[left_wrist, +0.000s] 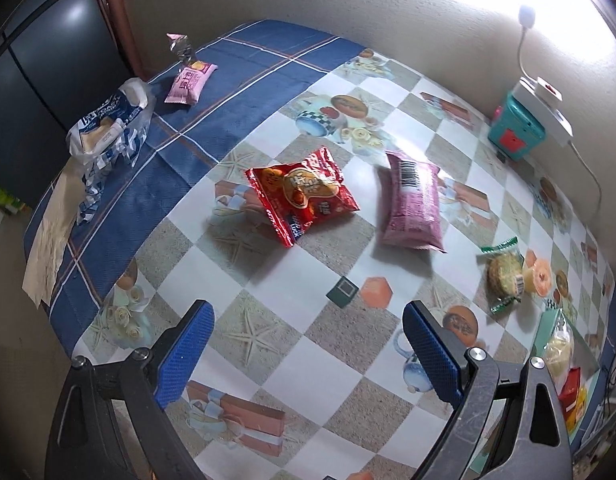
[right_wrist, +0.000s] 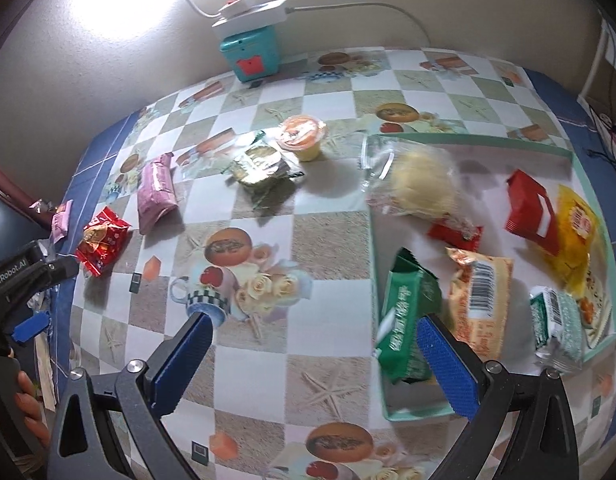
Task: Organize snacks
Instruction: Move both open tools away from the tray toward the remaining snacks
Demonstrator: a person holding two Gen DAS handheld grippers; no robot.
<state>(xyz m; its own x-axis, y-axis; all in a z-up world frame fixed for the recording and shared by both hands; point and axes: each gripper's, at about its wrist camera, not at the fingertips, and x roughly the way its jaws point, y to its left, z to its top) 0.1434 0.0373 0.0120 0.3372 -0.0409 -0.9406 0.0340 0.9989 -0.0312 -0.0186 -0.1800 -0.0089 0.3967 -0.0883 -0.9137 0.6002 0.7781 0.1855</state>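
Red snack bag (left_wrist: 302, 195) flat on the counter (left_wrist: 339, 344), mid-surface, ahead of the left tool (left_wrist: 308, 344); pink snack pack (left_wrist: 413, 200) just beside it, apart. Wrapped biscuit (left_wrist: 505, 274) nearer the right edge, touching an orange jelly cup (left_wrist: 537, 276). Left tool released, blue pads (left_wrist: 188, 352) spread wide, holding nothing, above bare checkered cloth. Right tool (right_wrist: 313, 364) likewise released, gripping nothing, one pad (right_wrist: 447, 364) over the near wall of the teal tray (right_wrist: 467, 140). In the tray: green pack (right_wrist: 407, 320), orange barcode pack (right_wrist: 481, 300), red box (right_wrist: 529, 212), yellow bag (right_wrist: 579, 236), clear-wrapped bun (right_wrist: 419, 184). Open cloth between both tools and the loose snacks. Far off, by the blue edge, small pink packet (left_wrist: 190, 80) and blue-and-white bread bag (left_wrist: 112, 120). Teal box (left_wrist: 515, 128) with white power strip (left_wrist: 543, 100) against the beige wall, glare overhead.
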